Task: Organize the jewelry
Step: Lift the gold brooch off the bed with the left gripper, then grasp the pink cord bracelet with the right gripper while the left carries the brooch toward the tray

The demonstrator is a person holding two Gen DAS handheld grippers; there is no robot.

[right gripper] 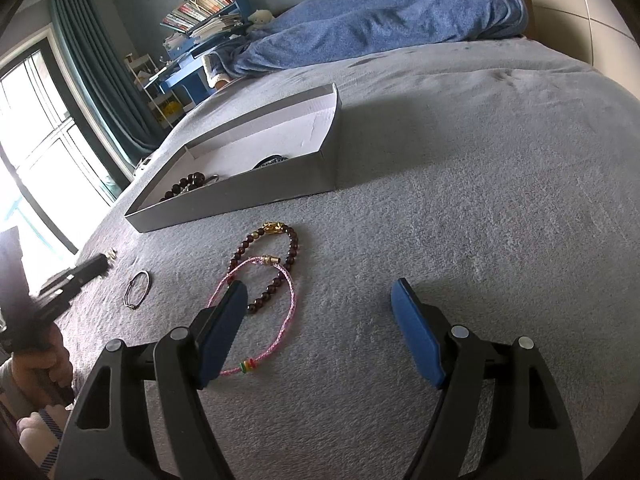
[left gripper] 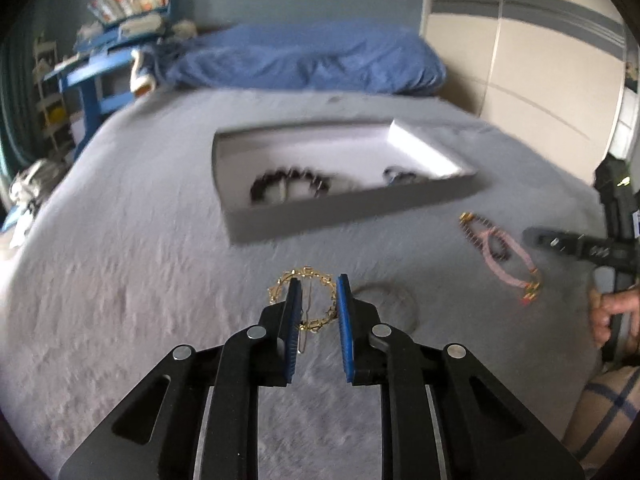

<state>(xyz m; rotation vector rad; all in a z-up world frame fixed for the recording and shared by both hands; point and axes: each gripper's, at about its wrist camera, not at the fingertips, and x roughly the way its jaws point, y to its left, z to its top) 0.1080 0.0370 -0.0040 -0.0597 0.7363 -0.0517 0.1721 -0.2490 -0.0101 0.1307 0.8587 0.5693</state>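
A: Entry, left side. Your left gripper (left gripper: 318,286) is low over the grey fleece bed cover (left gripper: 140,280), its blue-padded fingers (left gripper: 294,320) parted around the gold chain-link bracelet (left gripper: 304,300). The bracelet lies flat on the cover; the pads are not pressed on it. A thin silver wire bangle (left gripper: 306,320) seems to lie across the same spot, though blur hides the detail.

B: And the right?

A: Your right gripper (right gripper: 318,300) is released, jaws wide, holding nothing. Its left pad sits just over the pink braided cord bracelet (right gripper: 280,320), which overlaps the dark red bead bracelet with a gold charm (right gripper: 276,264).

B: Where does the sorted jewelry sit?

A: In the shallow grey cardboard box with a white lining (right gripper: 240,196), farther up the bed. A dark bead bracelet (right gripper: 188,184) lies at its near left, another dark piece (right gripper: 272,160) toward the right.

B: Background?

A: Blue blanket (right gripper: 380,12) bunched at the head of the bed.
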